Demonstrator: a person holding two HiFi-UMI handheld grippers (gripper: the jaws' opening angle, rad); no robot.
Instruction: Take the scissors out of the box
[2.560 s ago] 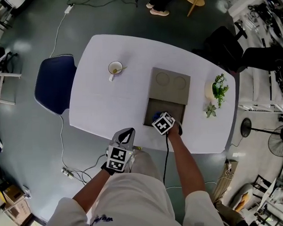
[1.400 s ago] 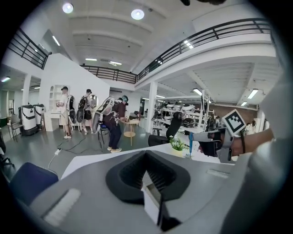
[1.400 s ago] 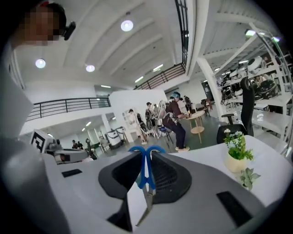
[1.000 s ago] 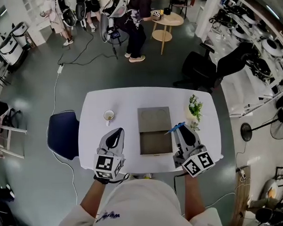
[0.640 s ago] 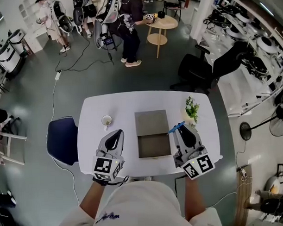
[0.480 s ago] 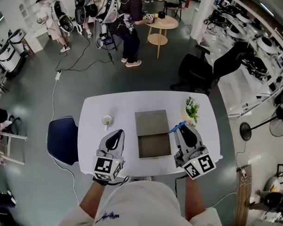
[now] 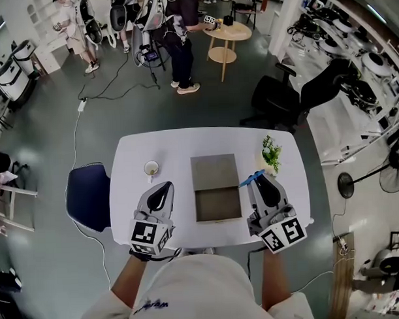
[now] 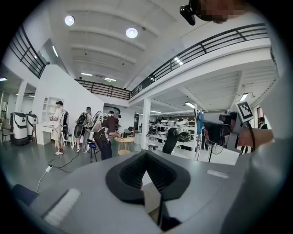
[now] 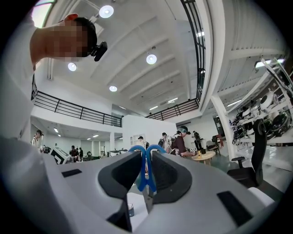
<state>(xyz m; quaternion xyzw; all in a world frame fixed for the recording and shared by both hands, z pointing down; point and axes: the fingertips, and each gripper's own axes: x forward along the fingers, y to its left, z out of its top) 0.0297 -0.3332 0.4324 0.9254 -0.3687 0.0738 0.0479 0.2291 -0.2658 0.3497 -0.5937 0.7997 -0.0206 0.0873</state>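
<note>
Blue-handled scissors (image 9: 146, 176) sit clamped in the right hand-held gripper (image 7: 260, 180), with the box (image 7: 217, 207) below and to its left. The left hand-held gripper (image 7: 162, 188) is clenched empty. So narrow a grip could let the scissors swivel or drop.

A big open robotics lab or workshop hall: a smooth grey floor (image 7: 48, 128) strewn with white cables (image 7: 76, 140), racks of black-and-white equipment (image 7: 372, 64) along the right side, people wearing backpack rigs (image 7: 175, 25) beside a small round wooden table (image 7: 229, 31), and a black-railed mezzanine (image 8: 201, 47) under a high white ceiling with round lamps (image 8: 132, 32).
</note>
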